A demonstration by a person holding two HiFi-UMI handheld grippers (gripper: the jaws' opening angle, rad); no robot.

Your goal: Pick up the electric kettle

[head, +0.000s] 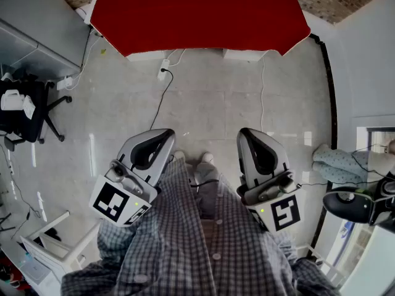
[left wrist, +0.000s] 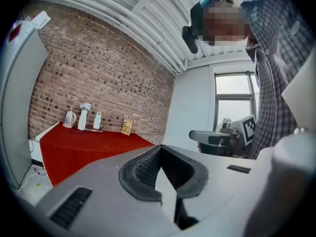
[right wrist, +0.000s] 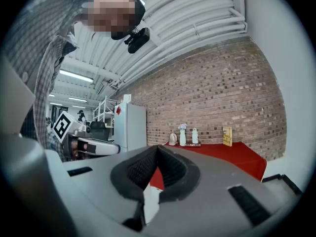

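While the person stands on the pale floor [head: 203, 103] well short of the red bench [head: 197, 17], both tools are held level in front of a checked shirt [head: 203, 239], side by side and apart. The left tool [head: 157, 139] has its jaws pressed together with nothing between them, and its own view shows the dark ribbed pads meeting at the tip [left wrist: 160, 152]. The right tool [head: 252, 142] is closed and empty in the same way, its pads meeting in a narrow seam [right wrist: 157, 152]. The kettle [left wrist: 69, 118] stands at the far left of the bench [left wrist: 94, 144], close to the brick wall [left wrist: 108, 68], and neither tool is near it. From the right tool's view the kettle [right wrist: 173, 138] is the leftmost of a short row on the bench [right wrist: 232, 154]. Just right of it is a white vase [right wrist: 182, 135] with pale flowers, then a white bottle [right wrist: 195, 136], and further right, apart from these, a yellow card [right wrist: 227, 136] leans upright by the wall. The left tool's view gives the same order: vase [left wrist: 82, 117], bottle [left wrist: 97, 121], card [left wrist: 126, 127]. A white fridge [right wrist: 131, 127] stands left of the bench. Each tool also shows in the other's view, with its marker cube.
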